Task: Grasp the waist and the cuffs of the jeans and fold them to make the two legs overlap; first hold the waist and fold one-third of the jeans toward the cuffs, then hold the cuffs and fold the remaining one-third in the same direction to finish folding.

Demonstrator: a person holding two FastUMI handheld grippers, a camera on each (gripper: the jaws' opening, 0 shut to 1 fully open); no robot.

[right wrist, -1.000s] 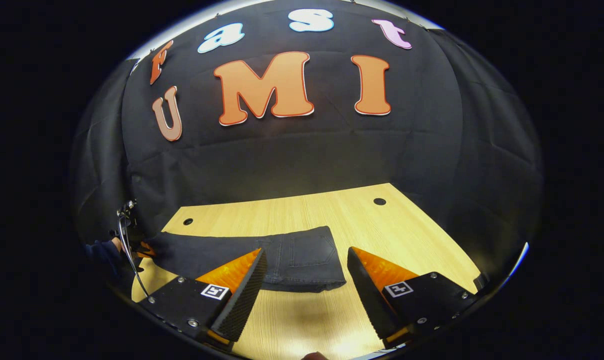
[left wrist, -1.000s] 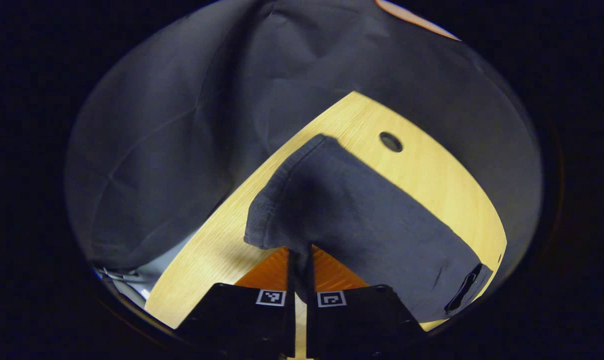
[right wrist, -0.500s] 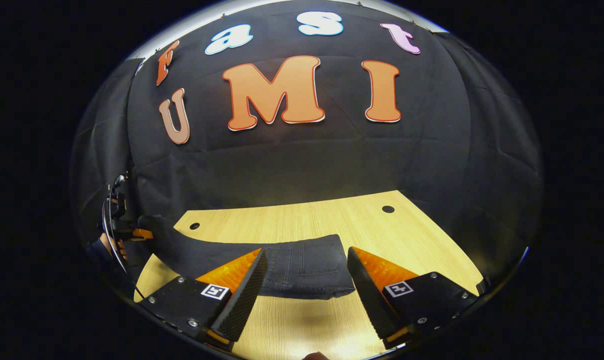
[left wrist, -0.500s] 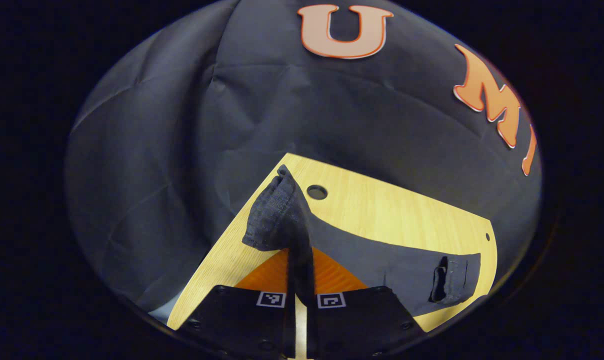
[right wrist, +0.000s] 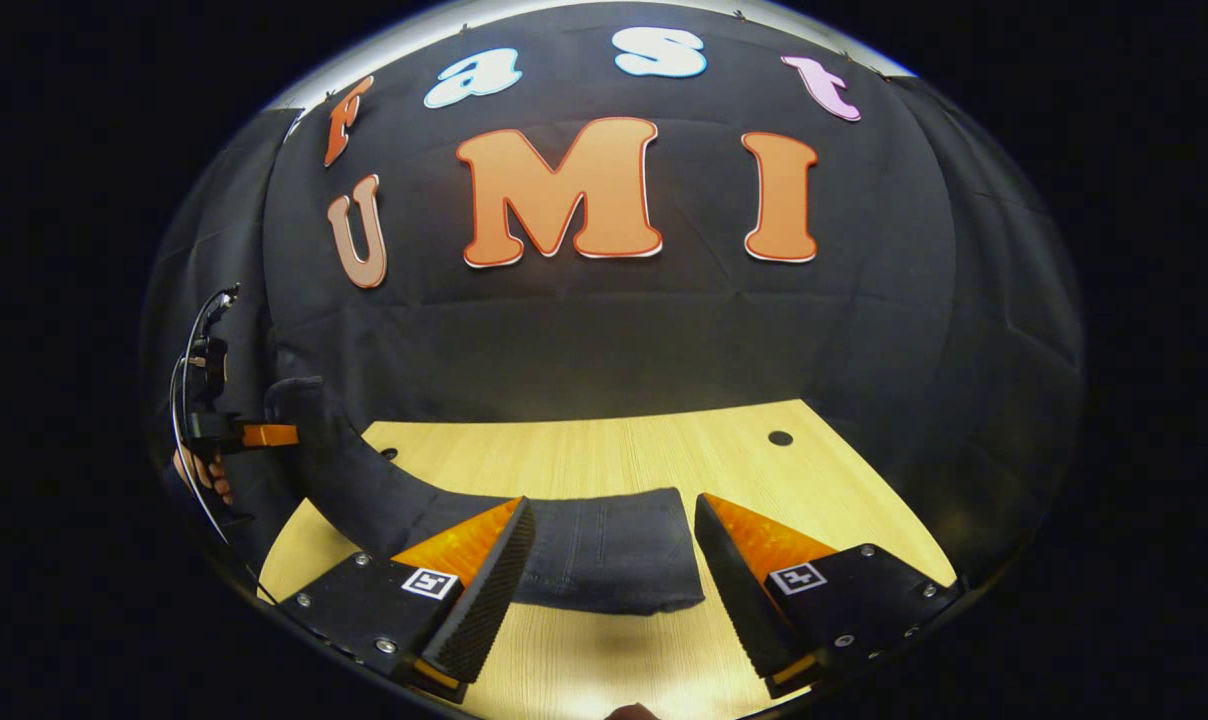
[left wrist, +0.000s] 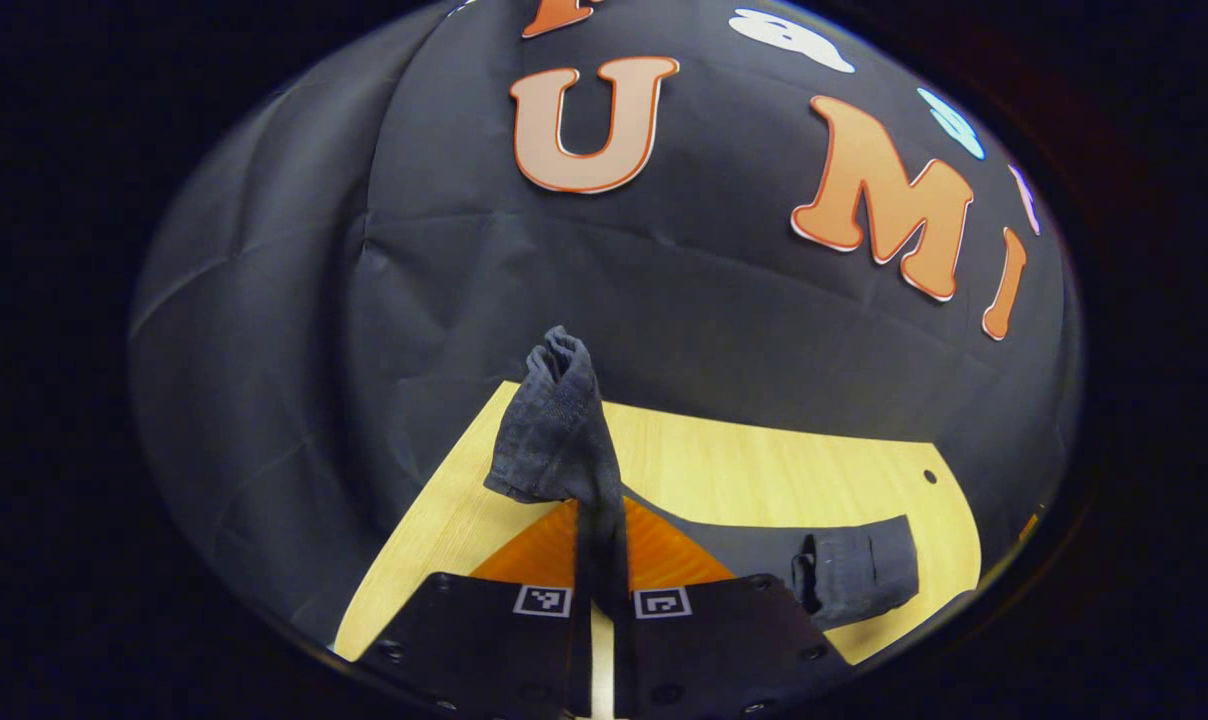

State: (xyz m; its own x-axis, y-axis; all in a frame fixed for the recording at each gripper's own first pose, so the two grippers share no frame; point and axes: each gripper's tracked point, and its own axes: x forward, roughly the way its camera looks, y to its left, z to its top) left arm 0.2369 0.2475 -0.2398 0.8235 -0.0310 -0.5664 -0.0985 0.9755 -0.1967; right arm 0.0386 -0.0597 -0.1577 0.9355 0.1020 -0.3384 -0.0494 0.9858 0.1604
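Observation:
The dark jeans [right wrist: 604, 550] lie folded lengthwise on the wooden table [right wrist: 664, 455]. My left gripper [left wrist: 601, 515] is shut on the cuff end [left wrist: 556, 430] and holds it up off the table, with the cloth bunched above the fingers. From there the legs slope down to the waist end [left wrist: 859, 575], which rests flat. In the right gripper view that left gripper [right wrist: 264, 435] appears far left with a hand [right wrist: 199, 470] on it. My right gripper [right wrist: 614, 530] is open, just in front of the waist end, with nothing between its fingers.
The table has a small round hole [right wrist: 780, 438] near its back right corner and another [right wrist: 389, 453] at the back left beside the raised legs. The black cloth wall stands close behind the table. Bare wood lies to the right of the jeans.
The left gripper has lifted the cuff end higher off the table and turned toward the back wall. The jeans now arch up at the left. The right gripper stays open in place.

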